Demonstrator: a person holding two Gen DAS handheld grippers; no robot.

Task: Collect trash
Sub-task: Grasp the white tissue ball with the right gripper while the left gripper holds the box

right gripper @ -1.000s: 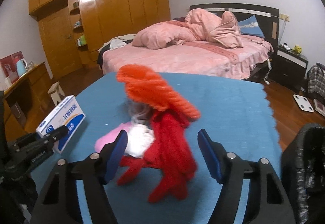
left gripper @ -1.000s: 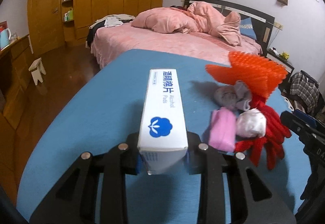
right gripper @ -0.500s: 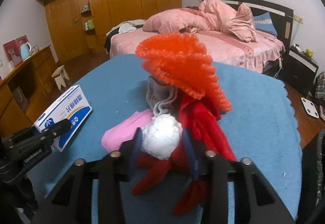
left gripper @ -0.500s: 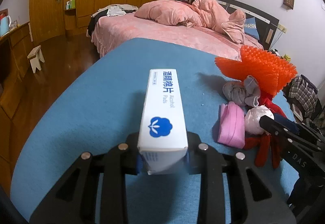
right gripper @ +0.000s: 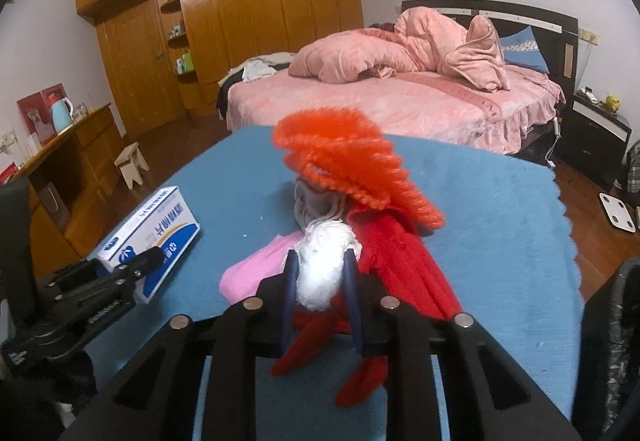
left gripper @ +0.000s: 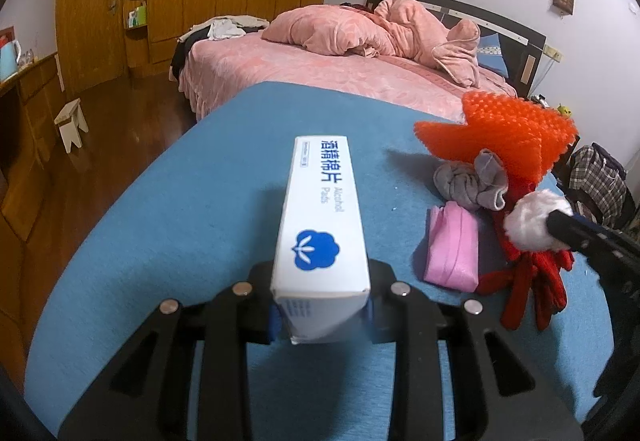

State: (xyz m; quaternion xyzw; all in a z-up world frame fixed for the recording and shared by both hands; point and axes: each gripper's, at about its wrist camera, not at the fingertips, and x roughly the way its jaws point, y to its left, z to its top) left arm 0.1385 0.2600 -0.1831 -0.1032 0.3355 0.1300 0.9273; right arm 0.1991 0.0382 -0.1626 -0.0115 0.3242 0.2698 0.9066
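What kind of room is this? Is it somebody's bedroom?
Yes, most likely a bedroom in a home. There is a big bed with a crumpled pink quilt on it, a tall wooden wardrobe along the wall, and a dark nightstand beside the bed.

Warm indoor light, fairly dim, and glare streaks down the glossy wardrobe doors [right gripper: 224, 9]; soft shadows pool on the blue tablecloth [left gripper: 168, 225] beside the white box [left gripper: 322, 225]. Heavy fisheye bending, black vignette in every corner, and the white wad [right gripper: 322, 269] up close looks soft, slightly smeared
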